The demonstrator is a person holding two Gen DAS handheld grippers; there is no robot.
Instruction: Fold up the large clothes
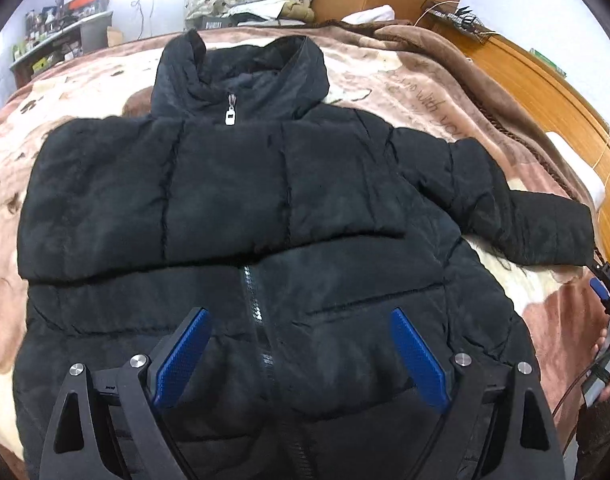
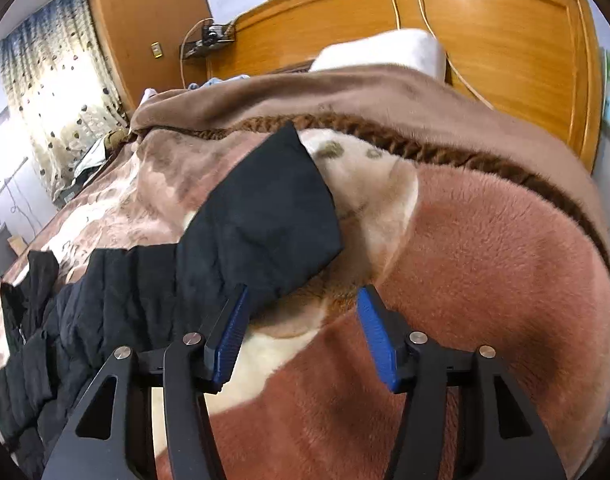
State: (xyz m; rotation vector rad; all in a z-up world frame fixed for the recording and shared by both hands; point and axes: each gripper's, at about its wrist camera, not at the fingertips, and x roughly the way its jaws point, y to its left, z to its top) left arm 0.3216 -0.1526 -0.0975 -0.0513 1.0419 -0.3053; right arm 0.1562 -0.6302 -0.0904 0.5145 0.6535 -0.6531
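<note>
The black jacket [image 1: 241, 208] lay front up on the bed's brown blanket [image 1: 405, 76], one sleeve folded across its chest, the other sleeve [image 2: 261, 216] stretched toward the wooden headboard [image 2: 505, 40]. The left tool [image 1: 301, 356] hovered wide open over the zipper [image 1: 259, 312], gripping nothing. The right tool [image 2: 303, 336] stood partly open beside the cuff, seemingly not touching it.

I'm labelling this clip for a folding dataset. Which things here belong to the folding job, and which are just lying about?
Part of the job:
black puffer jacket
its outstretched sleeve
left gripper, jaws open
right gripper, jaws open

Just lying about:
white pillow
wire basket on the headboard
cluttered shelf
</note>
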